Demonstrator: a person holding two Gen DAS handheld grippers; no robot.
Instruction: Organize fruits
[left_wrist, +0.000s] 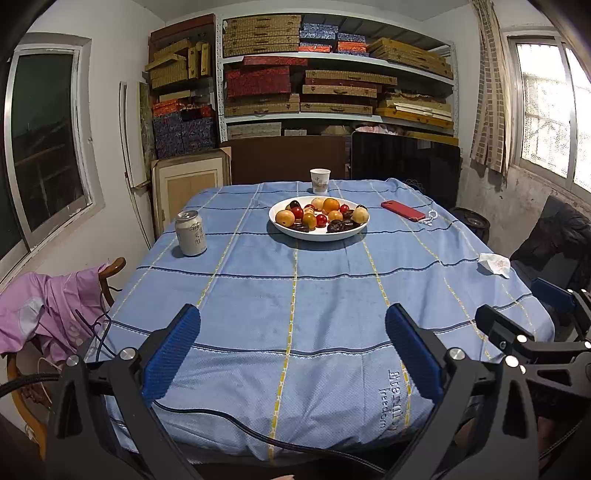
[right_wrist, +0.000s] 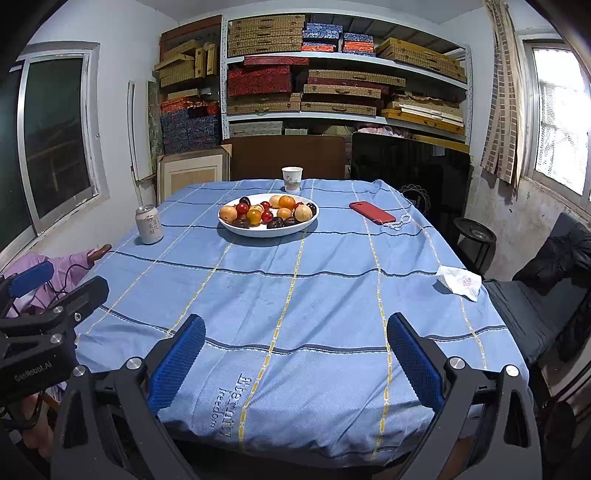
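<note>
A white plate of fruits is seen far ahead of both pairs of fingers, on the far half of the table. The plate is oval, its long axis running across the view from left to right; in the right wrist view it lies ahead and left of the fingers. The fruits are round, orange, red and dark, so no pointing direction can be told.

The left gripper is held with fingers spread wide, nothing between them; the right gripper is likewise spread and holds nothing. Both hang above the near edge of the table.

The table is covered by a blue striped cloth. A can stands ahead to the left, a paper cup behind the plate, a red phone and a crumpled tissue to the right. Shelves of boxes fill the back wall.
</note>
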